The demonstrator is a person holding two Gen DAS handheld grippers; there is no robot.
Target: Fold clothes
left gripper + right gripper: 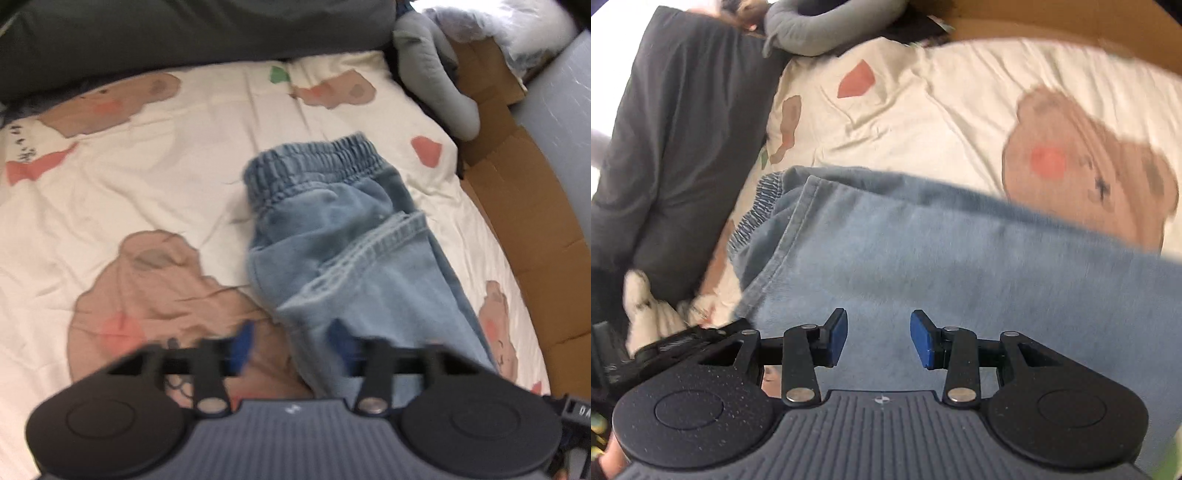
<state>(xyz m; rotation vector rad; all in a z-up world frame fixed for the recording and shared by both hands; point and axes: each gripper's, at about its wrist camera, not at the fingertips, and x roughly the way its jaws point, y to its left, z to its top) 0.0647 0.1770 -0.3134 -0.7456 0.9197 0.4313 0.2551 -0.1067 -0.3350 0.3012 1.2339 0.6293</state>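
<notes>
Left wrist cam sits behind the left gripper [291, 347], fairly high, pitched down the bed toward the dark pillow [184, 33], with the whole pair of jeans [343, 236] and the cardboard [524, 206] along its right edge in frame. Right wrist cam rides behind the right gripper [879, 338], much closer and lower, skimming sideways across the jeans [923, 258], so denim fills the mid-frame. Shared: jeans waistband, bear-print sheet [147, 155] [942, 110], pillow [672, 129], grey cushion [436, 74] [820, 26].
</notes>
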